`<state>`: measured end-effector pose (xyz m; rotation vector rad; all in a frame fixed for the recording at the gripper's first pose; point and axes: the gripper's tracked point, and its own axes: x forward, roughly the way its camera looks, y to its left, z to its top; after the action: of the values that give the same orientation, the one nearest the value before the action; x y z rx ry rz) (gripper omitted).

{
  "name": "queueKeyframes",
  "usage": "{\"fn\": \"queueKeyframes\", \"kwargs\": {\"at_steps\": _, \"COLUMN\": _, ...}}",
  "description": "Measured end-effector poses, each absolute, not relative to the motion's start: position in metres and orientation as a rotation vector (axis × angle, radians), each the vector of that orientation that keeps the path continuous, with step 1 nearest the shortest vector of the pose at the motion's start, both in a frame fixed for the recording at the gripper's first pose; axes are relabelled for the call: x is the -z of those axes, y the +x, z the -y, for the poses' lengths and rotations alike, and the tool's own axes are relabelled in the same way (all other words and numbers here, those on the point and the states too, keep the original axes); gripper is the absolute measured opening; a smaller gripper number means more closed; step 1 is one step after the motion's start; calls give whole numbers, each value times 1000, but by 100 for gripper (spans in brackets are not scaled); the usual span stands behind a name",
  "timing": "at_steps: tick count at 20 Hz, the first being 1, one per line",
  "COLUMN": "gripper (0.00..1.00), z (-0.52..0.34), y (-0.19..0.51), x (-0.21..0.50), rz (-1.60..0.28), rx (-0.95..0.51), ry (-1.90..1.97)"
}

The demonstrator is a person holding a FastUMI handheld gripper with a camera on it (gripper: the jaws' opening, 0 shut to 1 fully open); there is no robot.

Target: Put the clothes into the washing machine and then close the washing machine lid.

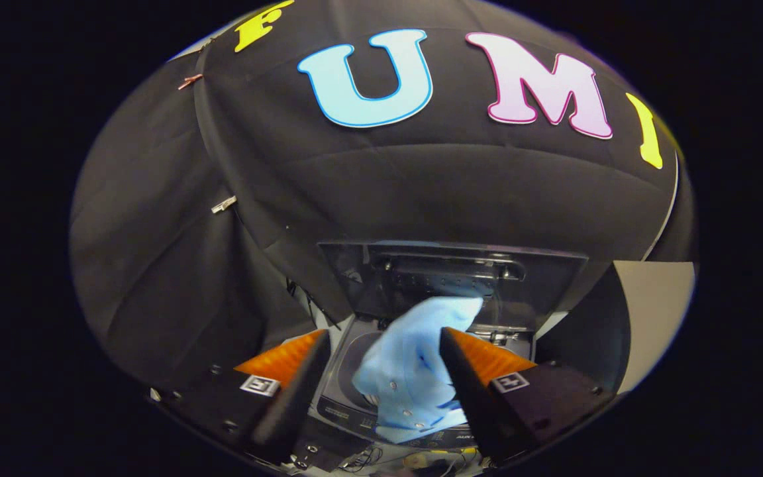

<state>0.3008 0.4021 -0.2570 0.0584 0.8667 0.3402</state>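
Showing pale sky blue across the bunched shirt (414, 371), dotted with small white snap buttons and streaked with darker blue in its folds, hanging free between the parted tongs (381, 371). Gleaming grey on the washing machine (342, 391) body, with a ring of darker grey around the drum opening. Shining smoky, see-through dark on the raised lid (451, 281).
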Motion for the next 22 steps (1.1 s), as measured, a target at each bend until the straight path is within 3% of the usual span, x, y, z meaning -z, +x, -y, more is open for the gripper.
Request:
{"fn": "queueKeyframes", "kwargs": {"at_steps": 1, "gripper": 99, "z": -402, "y": 302, "x": 250, "rz": -847, "rx": -344, "ry": 56}}
{"fn": "queueKeyframes", "kwargs": {"at_steps": 11, "gripper": 100, "z": -394, "y": 316, "x": 243, "rz": -786, "rx": -328, "ry": 72}}
{"fn": "queueKeyframes", "kwargs": {"at_steps": 22, "gripper": 100, "z": -383, "y": 389, "x": 262, "rz": -762, "rx": -275, "ry": 39}}
